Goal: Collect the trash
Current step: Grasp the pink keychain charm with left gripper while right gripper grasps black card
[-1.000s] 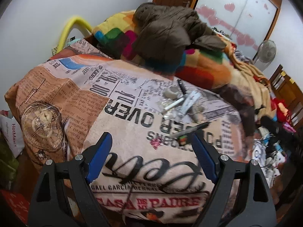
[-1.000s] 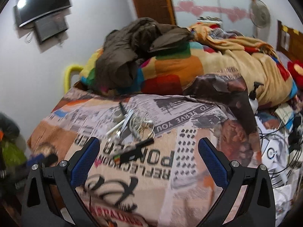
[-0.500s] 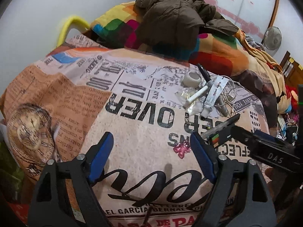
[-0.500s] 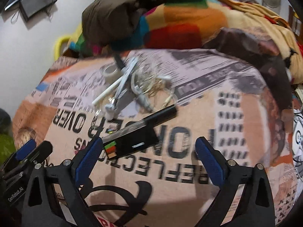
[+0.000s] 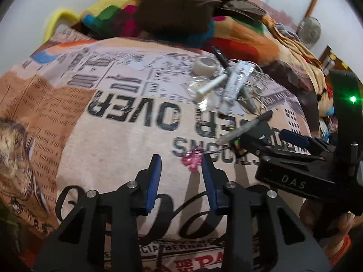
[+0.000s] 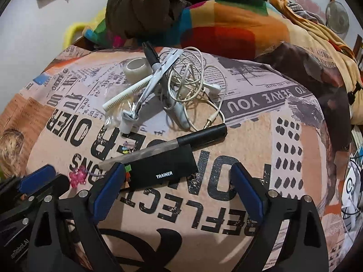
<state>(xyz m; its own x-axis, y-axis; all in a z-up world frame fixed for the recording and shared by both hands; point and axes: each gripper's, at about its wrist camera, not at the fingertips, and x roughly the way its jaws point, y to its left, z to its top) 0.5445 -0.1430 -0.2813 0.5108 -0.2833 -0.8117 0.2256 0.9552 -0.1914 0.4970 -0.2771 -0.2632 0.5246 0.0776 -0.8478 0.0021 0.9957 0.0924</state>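
A clutter of small items lies on the printed bedspread (image 6: 249,136): a black "TRAINER" box (image 6: 163,170), a black-handled knife (image 6: 181,142), white earphones (image 6: 192,79), a tape roll (image 6: 137,66), a white tube (image 6: 127,94), a wrapper (image 5: 236,81) and a pink charm (image 6: 78,176). My right gripper (image 6: 174,179) is open, its jaws either side of the black box, low over the bed. My left gripper (image 5: 181,170) has its jaws partly closed and empty, just left of the pink charm (image 5: 192,161). The right gripper also shows in the left wrist view (image 5: 290,149).
A brown jacket (image 6: 147,6) sits on a colourful blanket (image 6: 226,27) at the back of the bed. A fan (image 6: 337,20) stands far right. Cables and clutter (image 6: 354,181) lie beside the bed on the right. A yellow rail (image 5: 56,20) is at the back left.
Both grippers have moved forward and down toward the bed. The left jaws have narrowed a lot. The right gripper has come over the black box.
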